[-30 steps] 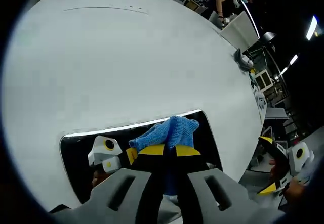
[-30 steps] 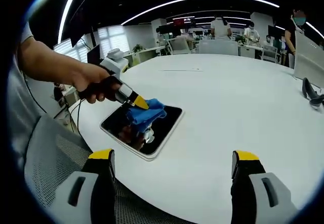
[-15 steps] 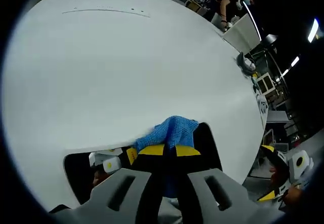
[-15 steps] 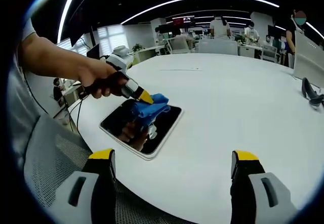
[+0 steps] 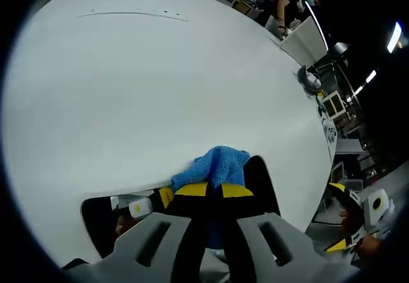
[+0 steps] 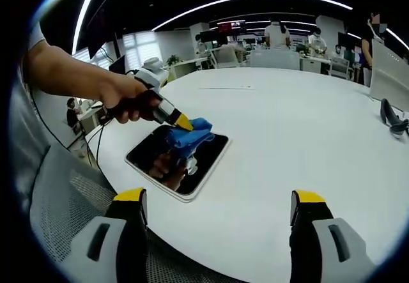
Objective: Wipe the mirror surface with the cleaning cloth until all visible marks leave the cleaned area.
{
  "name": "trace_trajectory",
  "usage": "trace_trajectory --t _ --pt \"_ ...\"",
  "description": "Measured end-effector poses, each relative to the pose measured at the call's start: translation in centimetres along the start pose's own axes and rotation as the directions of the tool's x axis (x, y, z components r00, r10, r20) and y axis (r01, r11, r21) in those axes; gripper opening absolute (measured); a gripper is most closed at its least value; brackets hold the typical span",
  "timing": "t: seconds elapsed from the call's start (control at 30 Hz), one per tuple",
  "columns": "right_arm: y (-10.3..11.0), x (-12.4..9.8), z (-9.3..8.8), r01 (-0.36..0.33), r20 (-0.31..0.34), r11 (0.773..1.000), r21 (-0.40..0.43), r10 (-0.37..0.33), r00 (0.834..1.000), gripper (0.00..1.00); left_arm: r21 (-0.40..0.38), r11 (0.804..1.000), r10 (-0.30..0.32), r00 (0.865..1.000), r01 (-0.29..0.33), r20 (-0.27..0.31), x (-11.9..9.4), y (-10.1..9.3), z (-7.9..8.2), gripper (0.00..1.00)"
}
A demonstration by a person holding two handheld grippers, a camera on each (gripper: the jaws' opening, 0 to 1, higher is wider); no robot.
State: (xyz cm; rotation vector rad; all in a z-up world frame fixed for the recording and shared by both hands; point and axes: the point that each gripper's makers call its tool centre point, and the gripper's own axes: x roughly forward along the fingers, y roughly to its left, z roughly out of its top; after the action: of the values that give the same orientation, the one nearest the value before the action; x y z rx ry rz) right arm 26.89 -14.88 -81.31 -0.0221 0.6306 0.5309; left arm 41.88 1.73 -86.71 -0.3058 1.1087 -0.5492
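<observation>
Left gripper (image 6: 182,122) clamped on crumpled blue knitted cleaning cloth (image 5: 216,165), pressed onto dark rectangular mirror (image 6: 179,161) at 9 o'clock in right gripper view. Right gripper (image 6: 214,203) jaws spread wide, holding nothing, above round white table (image 6: 300,130).

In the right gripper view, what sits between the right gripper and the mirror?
Nothing but bare white table. In the right gripper view, the open right gripper hangs over the table's near edge, apart from the mirror, where the left gripper presses the blue cloth.

Cloth (image 6: 190,135) on mirror (image 6: 199,168) near table (image 6: 287,136) edge.
</observation>
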Motion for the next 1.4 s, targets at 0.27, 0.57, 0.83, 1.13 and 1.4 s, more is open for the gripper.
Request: trace_trajectory --t 0.27,0.57,0.83,1.13,1.4 --pt "0.0 0.0 -0.1 0.000 -0.006 1.000 0.003 0.000 1.000 0.91 0.004 1.000 0.003 1.000 -0.003 -0.001 -0.9 1.3 0.1 0.04" --pt "-0.1 0.1 -0.1 0.003 -0.008 1.000 0.002 -0.003 1.000 0.92 0.004 1.000 0.009 1.000 -0.009 0.004 -1.5 2.1 0.1 0.04" --pt "0.0 0.1 -0.2 -0.002 -0.010 1.000 -0.001 0.002 1.000 0.92 -0.015 1.000 0.026 1.000 -0.026 0.018 -2.2 3.7 0.4 0.04" --pt "-0.1 0.1 -0.2 -0.002 -0.008 1.000 -0.002 0.002 1.000 0.92 -0.021 0.999 0.038 0.999 -0.037 0.028 -2.5 4.0 0.4 0.04" --pt "0.0 0.0 -0.1 -0.001 -0.006 1.000 -0.001 0.001 1.000 0.92 -0.055 0.996 0.072 0.994 -0.067 0.084 -2.5 4.0 0.2 0.04"
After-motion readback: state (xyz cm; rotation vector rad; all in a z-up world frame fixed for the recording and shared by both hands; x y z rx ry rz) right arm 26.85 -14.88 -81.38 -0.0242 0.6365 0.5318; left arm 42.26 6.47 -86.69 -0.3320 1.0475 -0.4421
